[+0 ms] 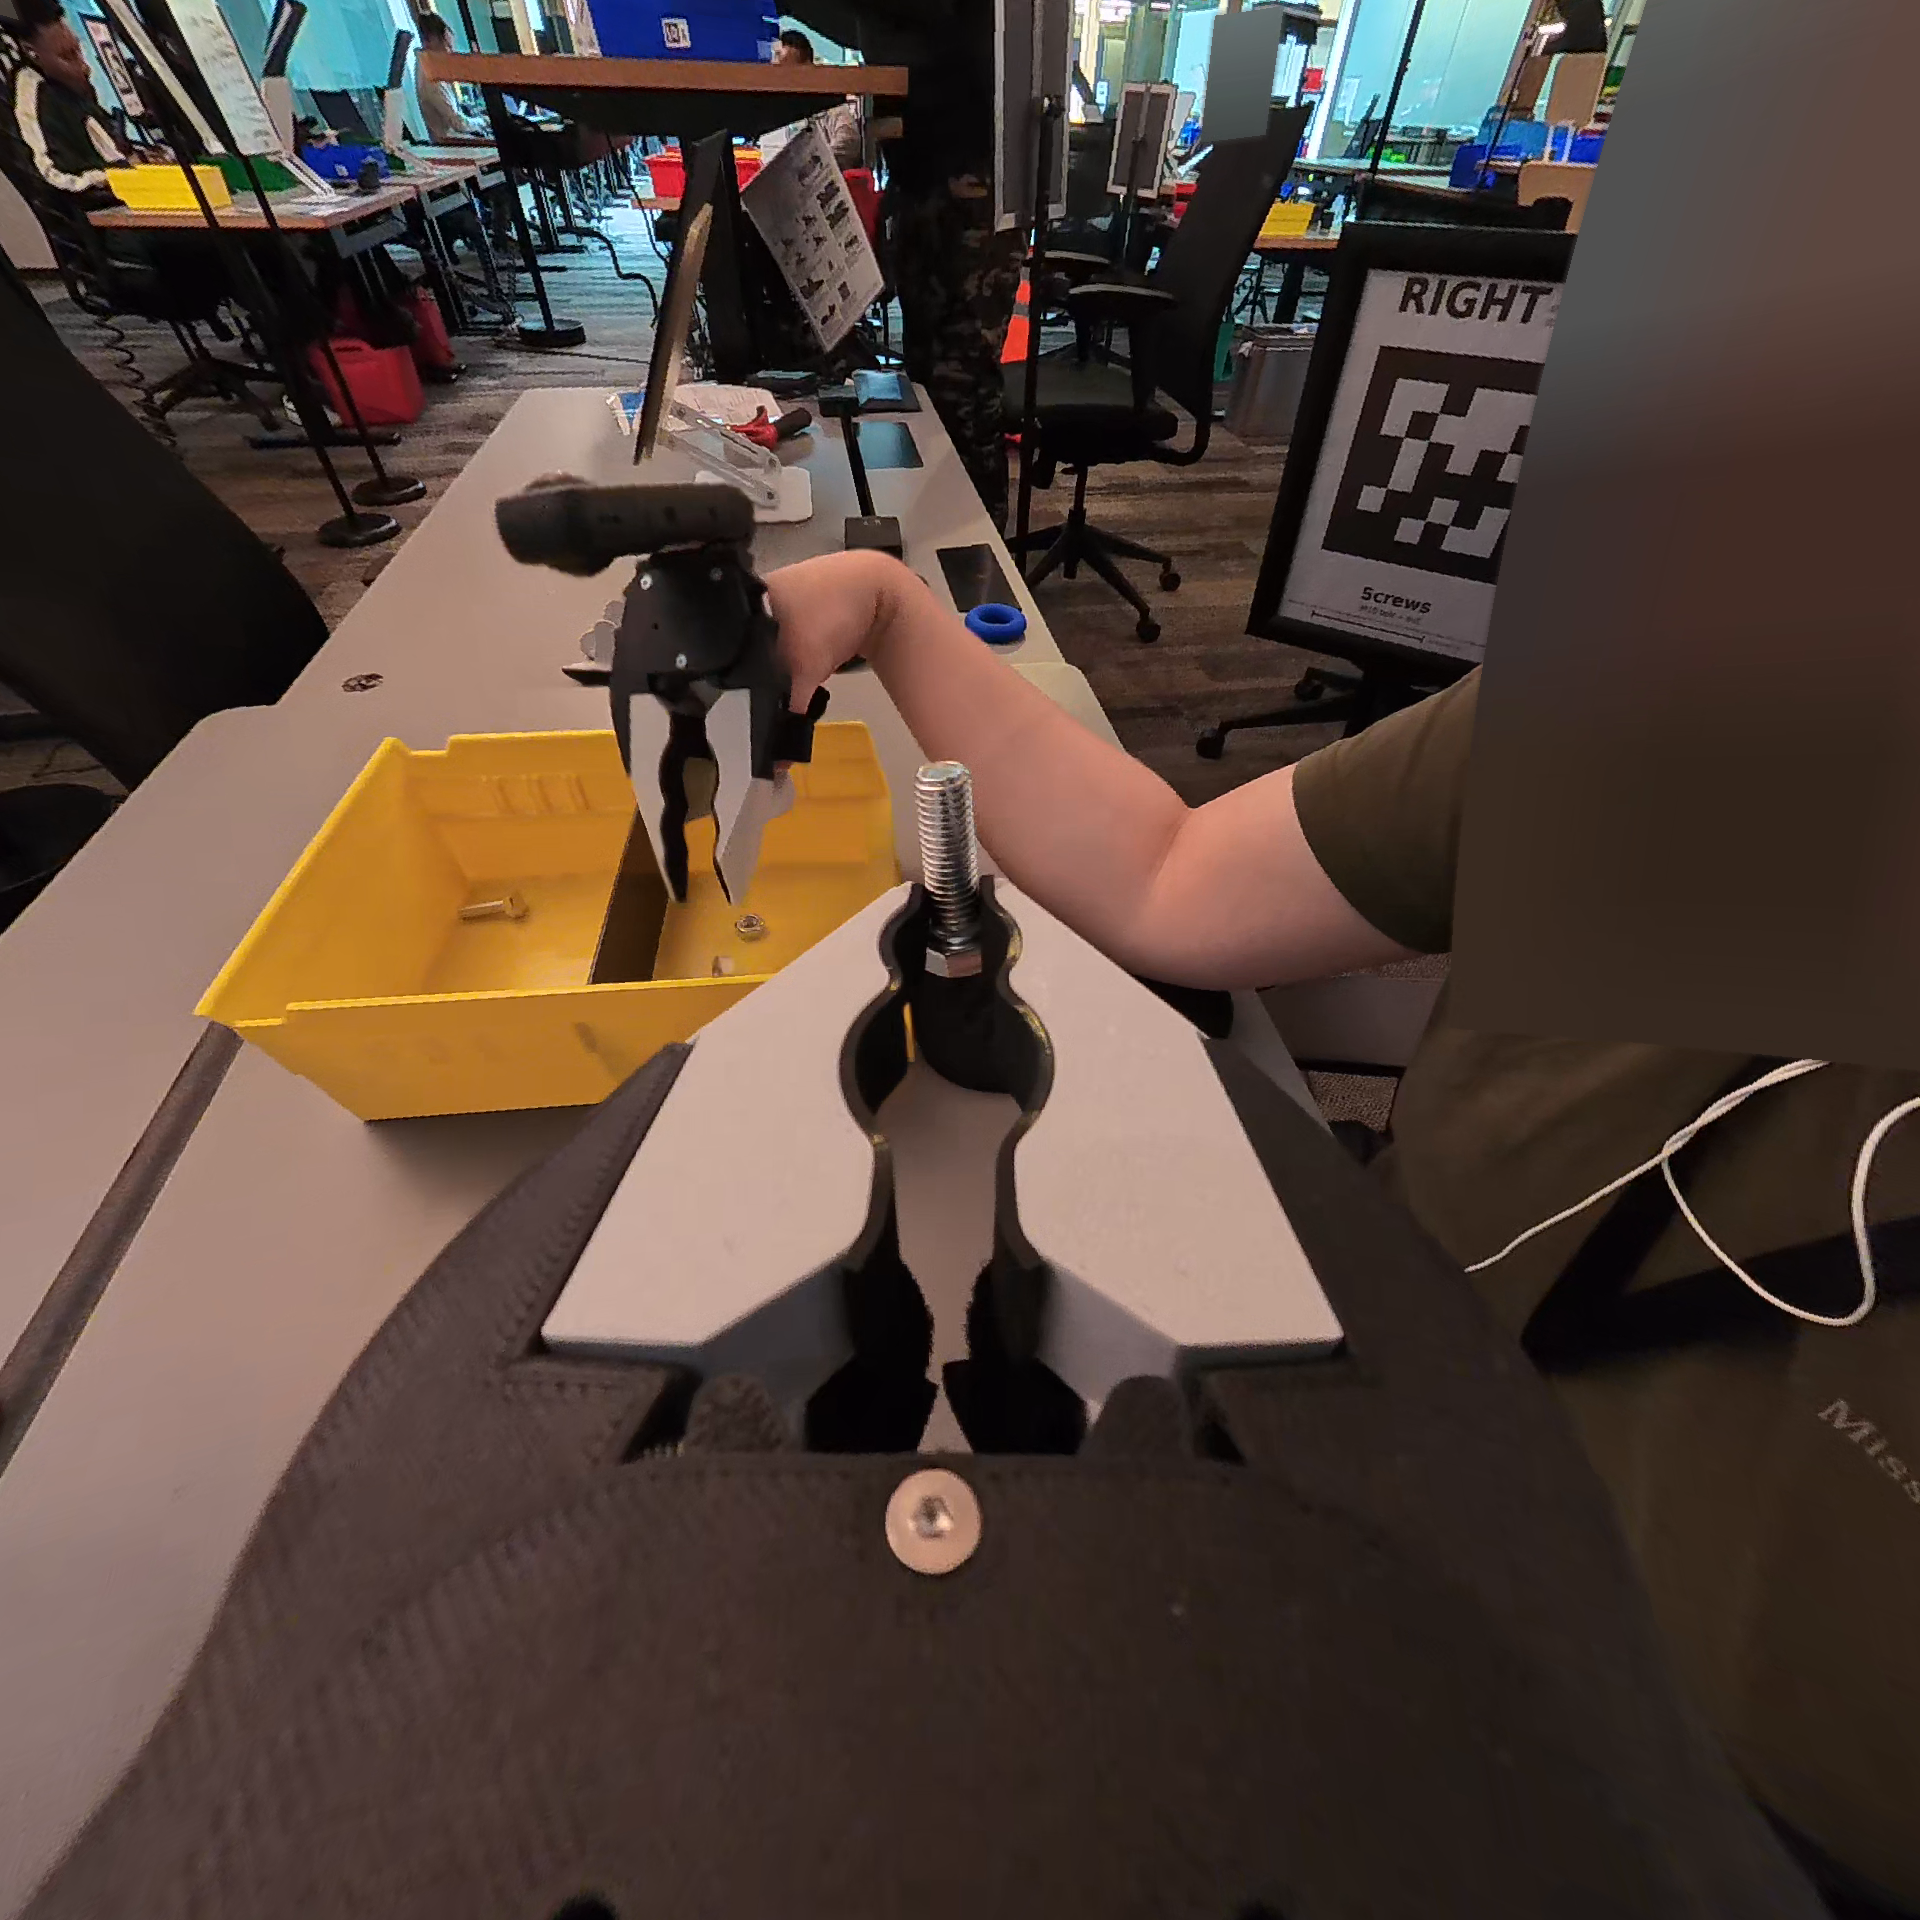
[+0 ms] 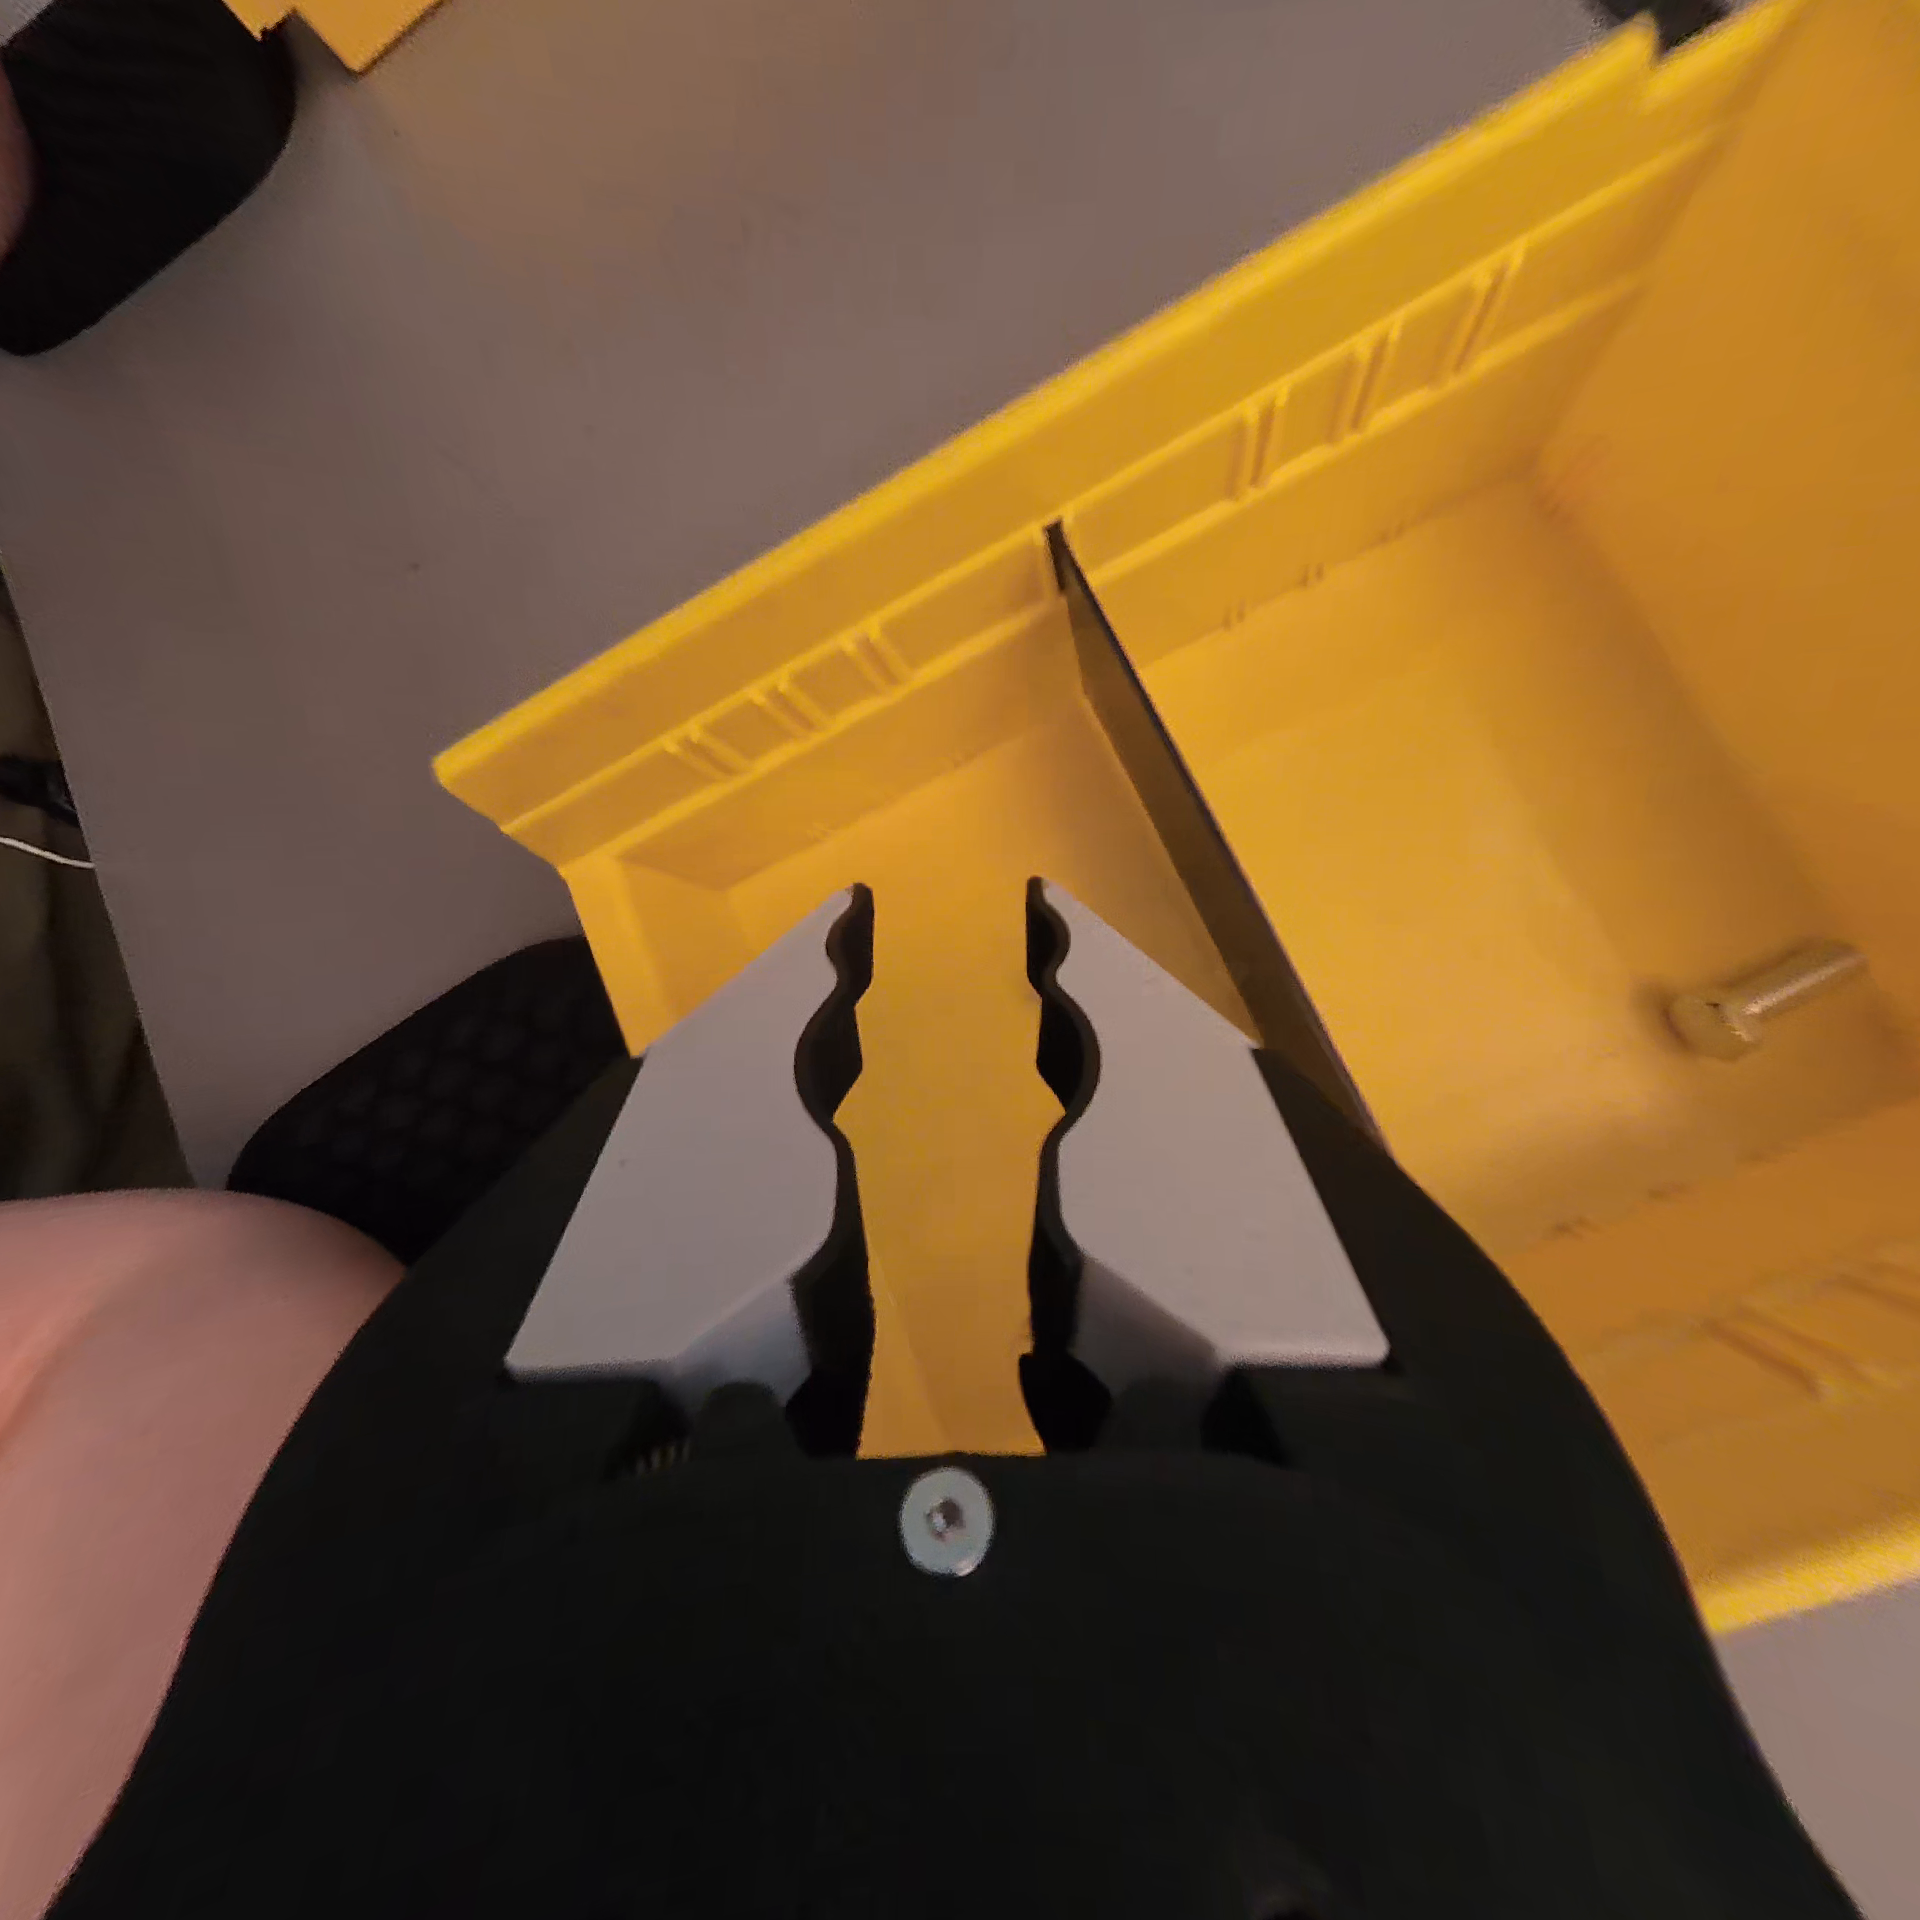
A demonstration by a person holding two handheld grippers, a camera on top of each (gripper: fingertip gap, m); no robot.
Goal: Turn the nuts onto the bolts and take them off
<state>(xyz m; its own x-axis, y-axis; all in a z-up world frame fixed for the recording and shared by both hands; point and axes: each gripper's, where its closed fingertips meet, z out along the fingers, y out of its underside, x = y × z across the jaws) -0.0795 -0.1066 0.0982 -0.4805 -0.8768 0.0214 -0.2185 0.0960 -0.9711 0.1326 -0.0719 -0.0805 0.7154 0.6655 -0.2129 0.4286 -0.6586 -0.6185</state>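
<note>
My left gripper [image 1: 951,902] is shut on the hex head of a silver bolt [image 1: 943,831], which stands upright with its thread up. The yellow bin [image 1: 468,1049] sits just beyond it, split by a black divider [image 1: 623,914]. My right gripper [image 1: 707,896] points down into the bin's right compartment, just above a nut [image 1: 750,925]; a second small nut [image 1: 722,966] lies nearer. In the right wrist view the right gripper [image 2: 945,894] is open and empty over the yellow floor beside the divider [image 2: 1143,810]; no nut shows there. A brass bolt [image 1: 494,909] [image 2: 1756,997] lies in the other compartment.
The bin's rim [image 2: 831,644] stands on a long grey table [image 1: 260,1195]. The person's bare forearm [image 1: 1039,831] crosses to the right of the bolt. A blue ring [image 1: 995,621] and a tablet on a stand [image 1: 675,312] are farther back. A framed marker sign [image 1: 1423,447] stands on the right. Tip to tip, the grippers are about 30 cm apart.
</note>
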